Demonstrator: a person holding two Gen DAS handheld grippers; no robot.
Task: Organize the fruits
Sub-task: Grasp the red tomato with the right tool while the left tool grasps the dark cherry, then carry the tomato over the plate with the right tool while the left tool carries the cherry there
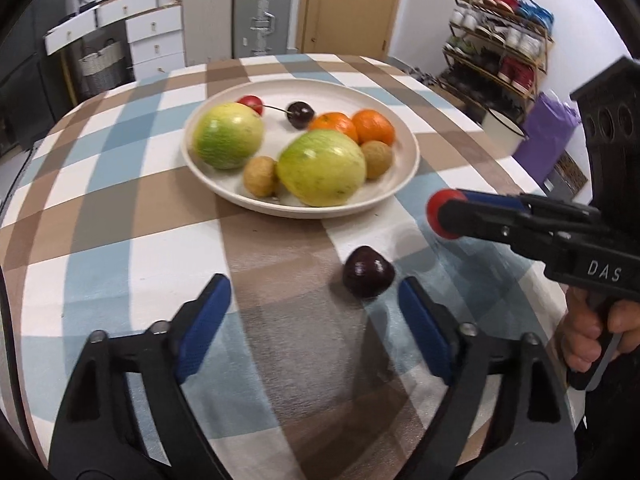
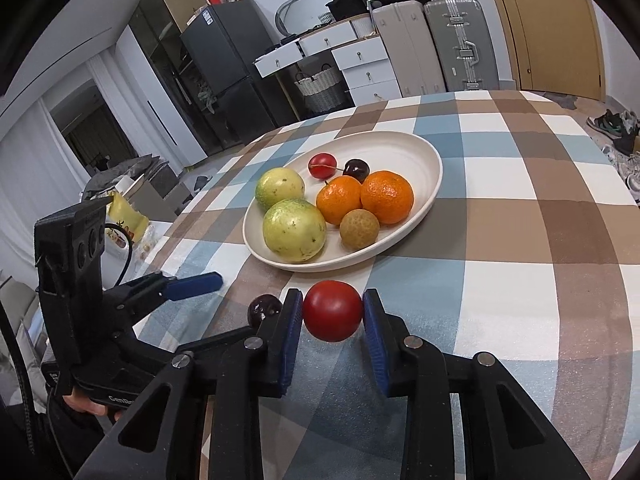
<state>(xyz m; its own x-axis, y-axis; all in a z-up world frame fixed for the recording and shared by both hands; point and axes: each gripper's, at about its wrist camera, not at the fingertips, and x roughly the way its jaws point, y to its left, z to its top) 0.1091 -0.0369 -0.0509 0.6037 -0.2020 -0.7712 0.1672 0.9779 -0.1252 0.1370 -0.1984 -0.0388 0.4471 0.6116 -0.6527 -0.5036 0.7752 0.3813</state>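
Note:
A cream plate [image 1: 412, 156] on the checked tablecloth holds two green-yellow fruits, two oranges [image 1: 372, 125], small brown fruits and two cherries. In front of it, a dark cherry [image 1: 367, 272] lies on the cloth. My left gripper [image 1: 314, 292] is open around it, and the cherry sits close to the right pad without touching it. My right gripper [image 2: 332, 304] is shut on a red round fruit [image 2: 332, 311] and holds it just above the cloth, short of the plate [image 2: 400, 152]. From the left wrist view, this red fruit [image 1: 434, 208] shows at the right, beyond the dark cherry.
The table's rounded edges fall away at left and right. Behind it stand white drawers [image 1: 156, 36], suitcases [image 1: 260, 20] and a door. A shoe rack [image 1: 500, 44] and a purple bag [image 1: 548, 136] are at the right. A hand [image 1: 592, 340] grips the right tool's handle.

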